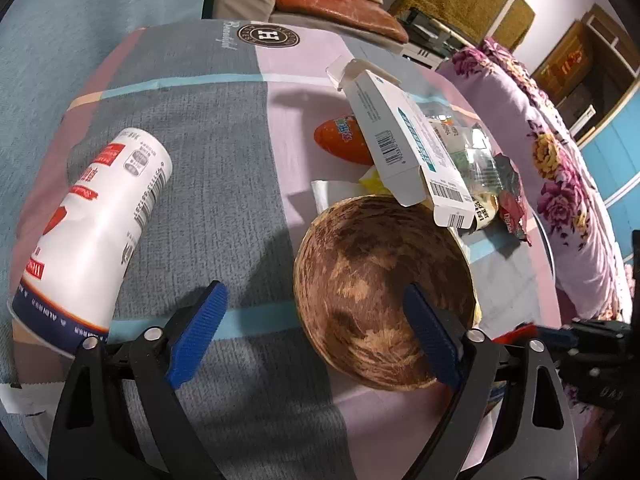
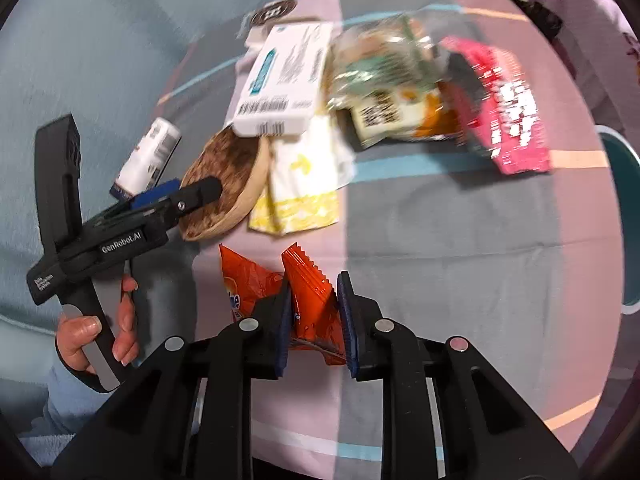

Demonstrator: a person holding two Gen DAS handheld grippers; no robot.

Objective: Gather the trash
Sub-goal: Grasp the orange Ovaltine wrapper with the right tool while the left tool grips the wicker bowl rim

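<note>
Pinching the orange wrapper (image 2: 310, 300) between its blue pads, your right gripper (image 2: 314, 320) is clenched on it; the crinkled foil stands up between the pads, its other end lying on the pink part of the patchwork cloth (image 2: 460, 240). Your left gripper (image 1: 316, 320) stands spread wide and grips nothing: one pad hangs over the grey patch, the other over the inside of the wooden bowl (image 1: 380, 280), whether touching it you cannot tell. In the right wrist view your left hand (image 2: 96, 336) shows wrapped round that gripper's handle.

Beyond the bowl, the white carton (image 1: 400, 140) leans with its barcoded end over the far rim. Yellow-printed napkins (image 2: 304, 184) lie just beside the bowl. Past the carton sits a pile of clear plastic wrappers (image 2: 384, 68) and a red packet (image 2: 508, 116). The white cup (image 1: 88, 220) lies tipped on its side, well apart from the bowl on the grey cloth.
</note>
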